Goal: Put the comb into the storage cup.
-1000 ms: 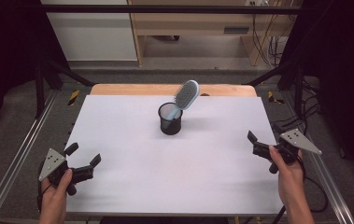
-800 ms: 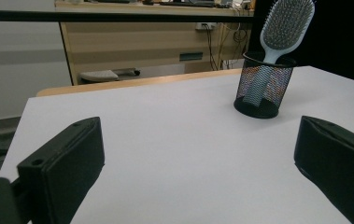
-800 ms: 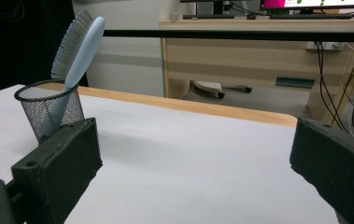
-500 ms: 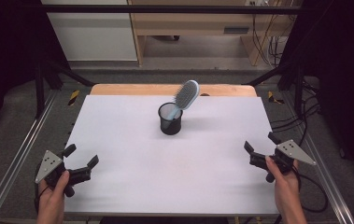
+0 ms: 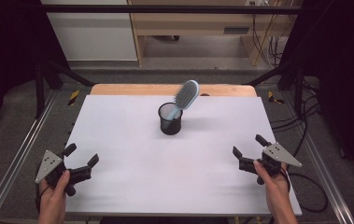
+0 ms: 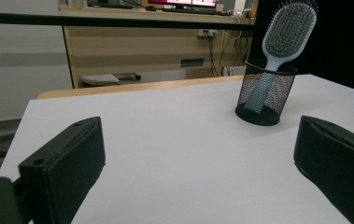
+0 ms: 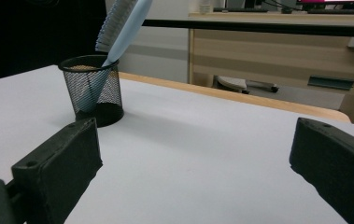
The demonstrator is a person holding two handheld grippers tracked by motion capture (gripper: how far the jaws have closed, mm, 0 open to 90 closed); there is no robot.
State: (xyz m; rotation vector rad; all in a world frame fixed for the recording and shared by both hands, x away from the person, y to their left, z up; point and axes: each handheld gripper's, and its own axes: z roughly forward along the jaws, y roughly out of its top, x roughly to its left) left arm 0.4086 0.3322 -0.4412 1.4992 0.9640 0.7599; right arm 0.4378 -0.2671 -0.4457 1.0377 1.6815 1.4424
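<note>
One hairbrush (image 5: 185, 95) stands handle-down in one black mesh cup (image 5: 170, 118), its pale blue handle inside and its bristled head leaning out over the rim toward the far right. The cup sits on the white surface (image 5: 132, 135) a little toward the far edge, roughly midway between left and right (nothing else lies on the sheet). Two tools are in hand, both well apart from the cup. The left tool (image 5: 79, 161) hovers at the near left corner, jaws spread wide and holding nothing. The right tool (image 5: 248, 146) sits at the near right edge, likewise released, with bare surface between its jaws. Each tool carries one grey three-cornered plate.
</note>
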